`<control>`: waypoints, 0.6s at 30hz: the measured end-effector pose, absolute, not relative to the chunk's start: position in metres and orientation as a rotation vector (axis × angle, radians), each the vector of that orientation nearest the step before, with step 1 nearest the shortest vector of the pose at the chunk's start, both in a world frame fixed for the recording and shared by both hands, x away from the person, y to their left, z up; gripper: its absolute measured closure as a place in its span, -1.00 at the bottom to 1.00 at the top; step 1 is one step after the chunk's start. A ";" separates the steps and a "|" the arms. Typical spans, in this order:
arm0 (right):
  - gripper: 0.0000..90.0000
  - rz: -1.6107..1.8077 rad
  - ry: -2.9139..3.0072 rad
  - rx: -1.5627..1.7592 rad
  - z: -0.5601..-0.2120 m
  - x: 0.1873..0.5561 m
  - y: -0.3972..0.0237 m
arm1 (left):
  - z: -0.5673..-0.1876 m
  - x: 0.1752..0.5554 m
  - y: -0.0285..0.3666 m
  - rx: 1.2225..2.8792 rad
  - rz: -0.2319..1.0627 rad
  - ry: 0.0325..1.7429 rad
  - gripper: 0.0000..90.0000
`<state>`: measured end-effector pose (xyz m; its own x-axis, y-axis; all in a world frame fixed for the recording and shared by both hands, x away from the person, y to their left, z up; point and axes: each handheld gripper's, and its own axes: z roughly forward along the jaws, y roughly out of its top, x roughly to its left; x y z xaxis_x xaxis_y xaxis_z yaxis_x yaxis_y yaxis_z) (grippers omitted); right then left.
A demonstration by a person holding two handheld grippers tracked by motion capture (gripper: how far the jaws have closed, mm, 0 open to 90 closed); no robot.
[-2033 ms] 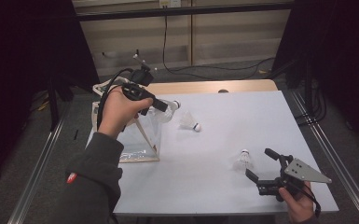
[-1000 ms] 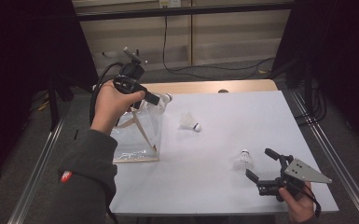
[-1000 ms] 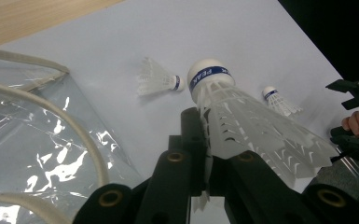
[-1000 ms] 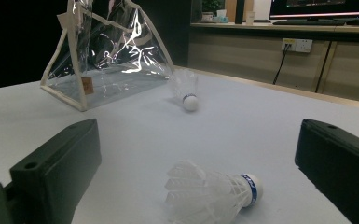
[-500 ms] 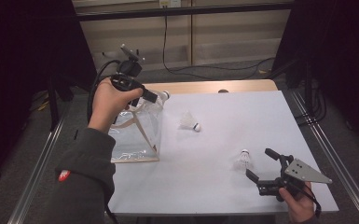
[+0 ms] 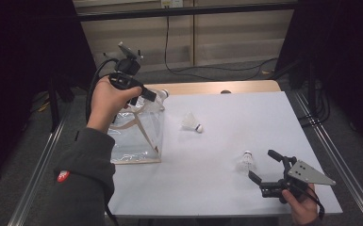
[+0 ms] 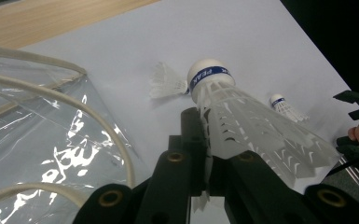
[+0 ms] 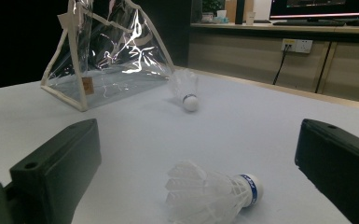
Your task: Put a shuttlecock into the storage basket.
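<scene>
Near edge of the white surface [image 6: 226,188]: right gripper [image 6: 265,170] held low in the person's right hand [image 6: 301,207], grey three-cornered plate on top, black fingers [image 8: 56,172] spread wide with nothing pinched. Just beyond them lies a white feathered shuttlecock with a blue band round its cork [image 6: 246,161], on its side, between the spread fingers but touched by neither [image 8: 210,191].

Mid-surface: a second white shuttlecock [image 6: 191,122] lies on its side, cork toward the near right, well apart from the first. Bare surface all round it.

Left side: a clear plastic bag with cream-coloured piping and a small tan label [image 6: 136,134] stands upright on its flat base, mouth open upward. Seen along the right gripper view it rises at far left [image 8: 107,51], nothing between it and the mid-surface shuttlecock.

Above the bag's far top corner: left gripper [image 6: 153,98] raised in the left hand [image 6: 107,101], grey sleeve [image 6: 82,183] coming up from the near edge. Its fingers [image 7: 191,140] are pressed onto the skirt of a third white plastic shuttlecock with a blue-banded cork [image 7: 242,126], cork pointing away from the hand. The bag's rim and piping sit just beside and below it in the left gripper view [image 7: 51,140].

Far: a strip of pale wood [image 6: 217,87] beyond the white sheet, then cables on the floor.
</scene>
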<state>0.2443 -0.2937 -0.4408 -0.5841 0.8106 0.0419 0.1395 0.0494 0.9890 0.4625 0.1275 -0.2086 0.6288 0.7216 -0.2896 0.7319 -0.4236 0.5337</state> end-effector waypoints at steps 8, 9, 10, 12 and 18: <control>-1.00 1.582 1.782 0.956 -0.441 0.244 -0.293 | -0.210 0.467 0.135 2.209 -0.008 1.165 1.00; -1.00 1.579 1.784 0.954 -0.441 0.244 -0.293 | -0.210 0.467 0.136 2.203 -0.012 1.171 1.00; -1.00 1.578 1.784 0.954 -0.441 0.244 -0.293 | -0.209 0.467 0.136 2.199 -0.009 1.171 1.00; -1.00 1.580 1.782 0.953 -0.441 0.244 -0.294 | -0.209 0.468 0.138 2.200 -0.010 1.177 1.00; -1.00 1.580 1.784 0.953 -0.440 0.244 -0.294 | -0.210 0.470 0.142 2.187 -0.001 1.203 1.00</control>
